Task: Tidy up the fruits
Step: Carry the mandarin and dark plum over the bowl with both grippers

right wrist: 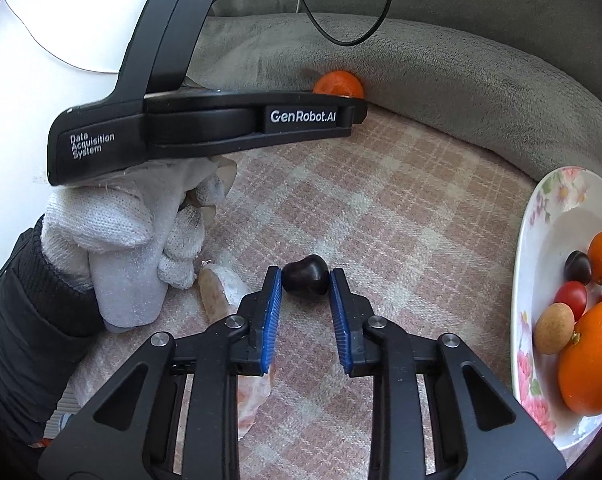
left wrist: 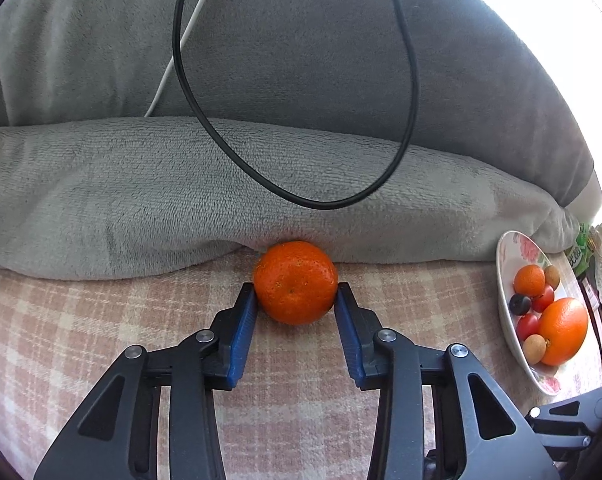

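**Both grippers closing in on fruit beside the plate**

On the left, the left gripper brackets a mandarin lying on the checked cloth against the grey blanket; both blue pads touch its sides, so it appears gripped. Further right, the right gripper straddles a dark plum on the cloth, its fingers close beside the fruit, though contact is unclear. At the far right, a flowered plate holds oranges, tomatoes and other small fruit.

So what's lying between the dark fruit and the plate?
Nothing: in the right wrist view only bare checked cloth lies between the dark fruit and the plate.
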The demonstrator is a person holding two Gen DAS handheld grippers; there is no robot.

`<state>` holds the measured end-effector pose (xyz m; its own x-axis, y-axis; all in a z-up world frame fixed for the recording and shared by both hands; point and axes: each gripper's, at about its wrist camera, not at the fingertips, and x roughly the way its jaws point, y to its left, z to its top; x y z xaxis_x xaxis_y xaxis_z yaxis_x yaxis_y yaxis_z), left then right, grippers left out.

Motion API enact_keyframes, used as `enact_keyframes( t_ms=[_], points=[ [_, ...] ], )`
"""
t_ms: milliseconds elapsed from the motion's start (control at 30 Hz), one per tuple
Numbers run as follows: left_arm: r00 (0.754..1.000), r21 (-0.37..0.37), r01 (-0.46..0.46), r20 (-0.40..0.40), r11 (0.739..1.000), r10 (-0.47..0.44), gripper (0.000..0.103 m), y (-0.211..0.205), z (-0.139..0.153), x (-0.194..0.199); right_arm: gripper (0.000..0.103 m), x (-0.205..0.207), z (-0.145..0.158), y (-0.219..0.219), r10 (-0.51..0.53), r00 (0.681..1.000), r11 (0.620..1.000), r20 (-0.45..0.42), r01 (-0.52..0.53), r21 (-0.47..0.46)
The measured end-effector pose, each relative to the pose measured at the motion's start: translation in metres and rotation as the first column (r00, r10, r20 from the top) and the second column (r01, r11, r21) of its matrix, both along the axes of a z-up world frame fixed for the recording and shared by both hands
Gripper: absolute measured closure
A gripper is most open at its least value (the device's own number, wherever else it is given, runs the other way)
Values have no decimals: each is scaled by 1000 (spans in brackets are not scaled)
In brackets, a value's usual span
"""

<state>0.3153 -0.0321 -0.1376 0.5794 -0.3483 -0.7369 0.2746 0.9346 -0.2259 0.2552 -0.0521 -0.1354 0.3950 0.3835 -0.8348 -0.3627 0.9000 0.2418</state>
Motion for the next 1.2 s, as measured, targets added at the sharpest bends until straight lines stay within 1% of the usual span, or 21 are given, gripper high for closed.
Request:
enact_keyframes(
  t_ms=[200,367,567,667,967,1200],
  points=[
    [1000,-1,5,31,1000,-5,66,0,7,-18,78,-13,13,-12,-10,999,1000,34,10,17],
    [998,-2,19,64,1000,-19,66,-4,20,-35,78,-25,28,-25,-30,998,999,64,27,33],
    [994,-2,44,98,999,-43,66,-16,31,-54,78,-41,46,-45,-59,993,997,100,55,47],
    [992,0,56,114,998,-56,66,-23,37,-63,78,-46,47,-60,-81,990,995,111,75,59],
    [986,0,95,138,995,-94,66,-42,58,-65,78,-67,74,-103,-151,978,986,144,140,86],
    [983,-1,120,141,993,-119,66,-59,60,-69,78,-64,79,-129,-210,964,976,163,197,92]
  ],
)
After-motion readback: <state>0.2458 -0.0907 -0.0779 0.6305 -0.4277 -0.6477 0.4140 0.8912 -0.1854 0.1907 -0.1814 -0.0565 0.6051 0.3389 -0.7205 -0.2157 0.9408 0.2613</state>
